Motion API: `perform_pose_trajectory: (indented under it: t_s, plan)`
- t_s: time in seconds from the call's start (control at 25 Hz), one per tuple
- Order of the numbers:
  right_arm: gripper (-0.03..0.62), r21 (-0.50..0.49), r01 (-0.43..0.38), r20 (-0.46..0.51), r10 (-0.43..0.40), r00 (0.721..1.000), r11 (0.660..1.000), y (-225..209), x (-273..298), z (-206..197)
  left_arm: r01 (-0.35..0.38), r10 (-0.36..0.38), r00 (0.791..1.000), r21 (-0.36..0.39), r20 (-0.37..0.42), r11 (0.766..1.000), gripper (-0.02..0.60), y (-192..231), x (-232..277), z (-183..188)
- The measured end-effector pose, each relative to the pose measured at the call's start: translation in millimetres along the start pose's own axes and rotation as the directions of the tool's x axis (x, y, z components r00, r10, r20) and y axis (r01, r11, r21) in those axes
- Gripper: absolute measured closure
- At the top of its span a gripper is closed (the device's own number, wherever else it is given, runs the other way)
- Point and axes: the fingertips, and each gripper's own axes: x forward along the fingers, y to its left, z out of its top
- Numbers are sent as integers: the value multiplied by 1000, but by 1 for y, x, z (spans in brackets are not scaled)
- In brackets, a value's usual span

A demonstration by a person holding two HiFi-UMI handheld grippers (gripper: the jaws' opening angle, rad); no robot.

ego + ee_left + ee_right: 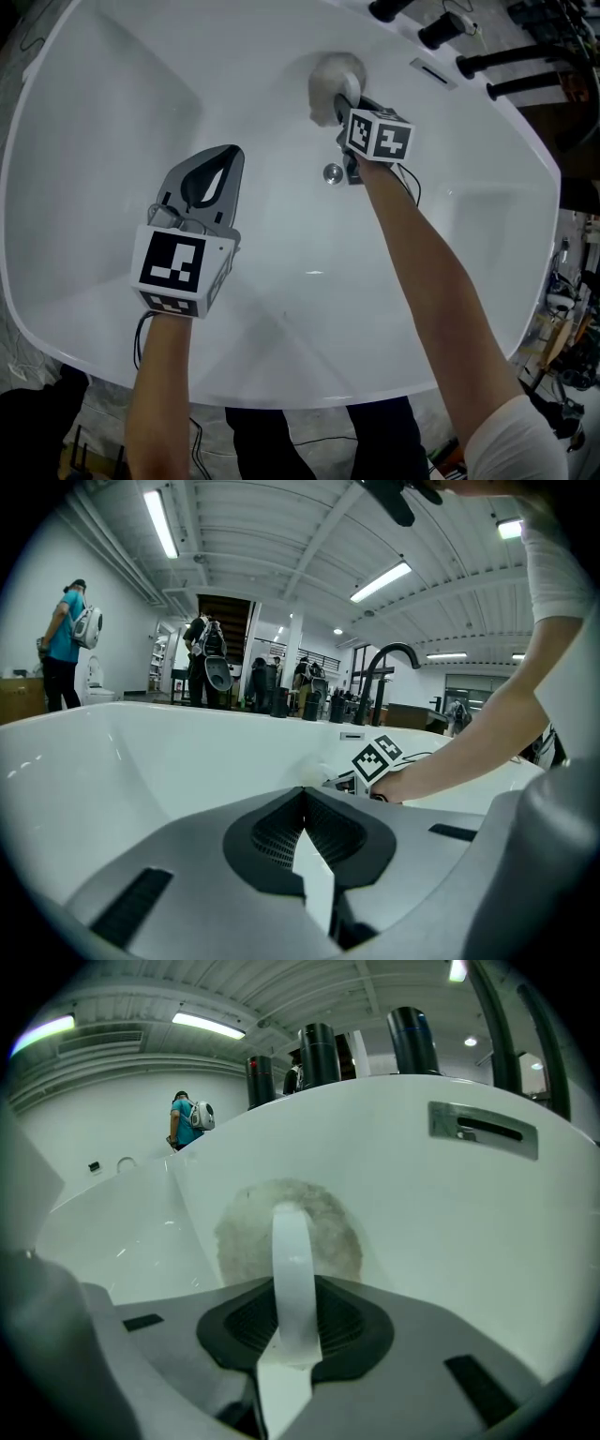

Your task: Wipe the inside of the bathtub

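Note:
The white bathtub fills the head view. A round, fluffy grey-white scrub pad lies against the tub's far wall below the overflow plate. My right gripper is shut on the pad's white strap, and the pad sits flat on the wall just beyond the jaws. My left gripper hovers over the tub's left middle, shut and holding nothing. In the left gripper view its jaws point across the tub toward the right gripper's marker cube.
The chrome drain sits in the tub floor just beside the right gripper. Black tap fittings stand on the far rim, and a black spout rises there. People stand in the room beyond the tub.

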Motion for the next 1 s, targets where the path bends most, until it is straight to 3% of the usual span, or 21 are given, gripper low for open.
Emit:
perform_pose_trajectory:
  t_s: [0.2,0.52,1.0]
  plan:
    - [497,23,11,9,-11,1000,1000,-34,-32,-4,15,-15,1000,-2,4,1000,571,-40,9,17]
    - [499,84,56,28,-59,998,995,-115,-44,-26,55,-54,998,21,-18,998,571,-94,64,13]
    - [498,122,95,35,-100,994,988,-202,-92,-61,89,-87,995,48,-45,995,571,-178,95,6]
